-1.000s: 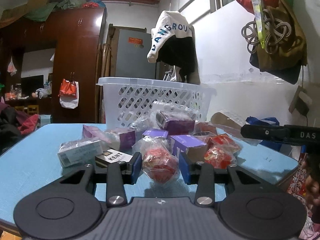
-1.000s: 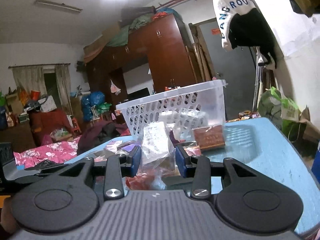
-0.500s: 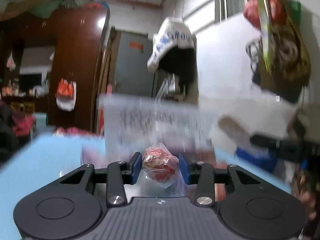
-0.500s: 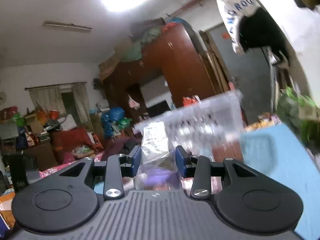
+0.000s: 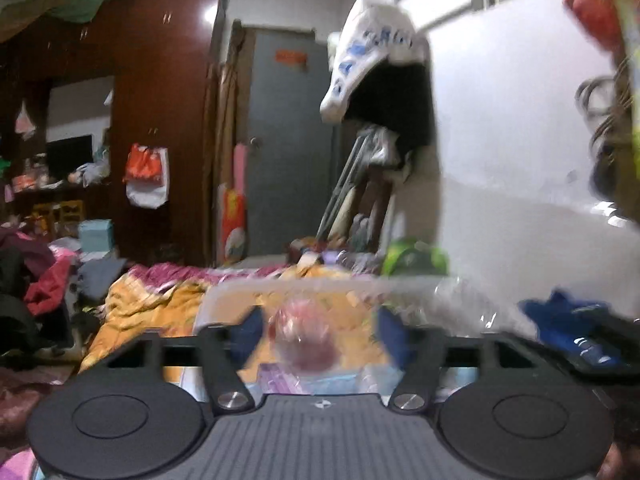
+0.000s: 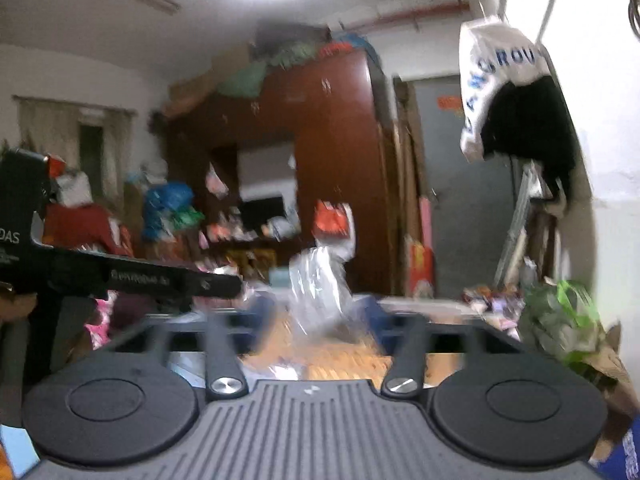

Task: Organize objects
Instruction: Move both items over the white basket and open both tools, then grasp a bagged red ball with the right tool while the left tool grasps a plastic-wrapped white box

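In the left wrist view my left gripper (image 5: 316, 330) is open, its blue pads wide apart, and a red item in a clear bag (image 5: 306, 338) sits blurred between them, over the white basket's rim (image 5: 320, 286). In the right wrist view my right gripper (image 6: 320, 314) is open too, and a clear plastic bag (image 6: 320, 288) stands between its pads above the basket's inside (image 6: 340, 356). I cannot tell whether either bag touches a pad. The left gripper's body (image 6: 120, 276) shows at the left of the right wrist view.
Purple and blue packets (image 5: 288, 378) lie in the basket below the left gripper. A green bag (image 6: 560, 320) sits at the right. A brown wardrobe (image 5: 160, 120), a grey door (image 5: 288, 140) and a hanging white and black garment (image 5: 380, 68) stand behind. Clothes (image 5: 152, 296) lie beyond the basket.
Both grippers rose from the table with their bags and moved forward over the basket. Both jaws have opened wider around the bags.
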Available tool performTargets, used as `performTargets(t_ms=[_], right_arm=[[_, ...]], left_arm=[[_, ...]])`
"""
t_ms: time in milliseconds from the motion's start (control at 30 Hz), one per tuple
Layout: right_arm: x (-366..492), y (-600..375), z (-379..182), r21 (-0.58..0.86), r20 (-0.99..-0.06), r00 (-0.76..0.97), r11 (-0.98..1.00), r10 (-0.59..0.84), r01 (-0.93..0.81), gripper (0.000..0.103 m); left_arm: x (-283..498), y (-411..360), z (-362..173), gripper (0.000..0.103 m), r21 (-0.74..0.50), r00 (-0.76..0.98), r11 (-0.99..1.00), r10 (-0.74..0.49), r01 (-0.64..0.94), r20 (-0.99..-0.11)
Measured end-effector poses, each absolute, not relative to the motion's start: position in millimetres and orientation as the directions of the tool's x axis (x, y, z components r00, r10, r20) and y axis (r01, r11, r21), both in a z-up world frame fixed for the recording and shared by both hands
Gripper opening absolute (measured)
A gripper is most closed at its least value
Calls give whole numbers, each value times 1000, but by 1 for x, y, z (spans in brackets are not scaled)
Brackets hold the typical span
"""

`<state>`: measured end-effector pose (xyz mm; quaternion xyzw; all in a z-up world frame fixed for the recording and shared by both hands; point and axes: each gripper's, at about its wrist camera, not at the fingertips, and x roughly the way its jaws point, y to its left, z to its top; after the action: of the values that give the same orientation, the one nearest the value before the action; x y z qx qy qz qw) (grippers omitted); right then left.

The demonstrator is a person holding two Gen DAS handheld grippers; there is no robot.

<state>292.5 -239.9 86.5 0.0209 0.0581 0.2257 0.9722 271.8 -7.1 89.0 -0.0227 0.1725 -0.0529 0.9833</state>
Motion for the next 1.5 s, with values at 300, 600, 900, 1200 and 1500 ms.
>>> performTargets(t_ms=[300, 600, 900, 1200, 1500], right_arm=[[213, -272, 47, 150, -83, 957, 953, 279, -265, 103], [147, -262, -36, 230, -142, 925, 921, 352, -315, 103], [145, -224, -33, 42, -167, 913, 928, 372, -371, 69], [143, -211, -39, -36, -192, 909, 923, 371, -384, 49], [139, -208, -40, -59, -200, 903, 915, 380, -398, 47]], left_arm=[[169, 8, 68, 85, 48, 975, 998, -33, 45, -220], [109, 74, -7, 87, -85, 952, 996, 1, -29, -306], [121, 69, -29, 87, -111, 928, 994, -60, 20, -368], [114, 51, -33, 87, -22, 927, 1000, -23, 16, -374], [88, 42, -46, 86, 12, 932, 1000, -9, 14, -363]])
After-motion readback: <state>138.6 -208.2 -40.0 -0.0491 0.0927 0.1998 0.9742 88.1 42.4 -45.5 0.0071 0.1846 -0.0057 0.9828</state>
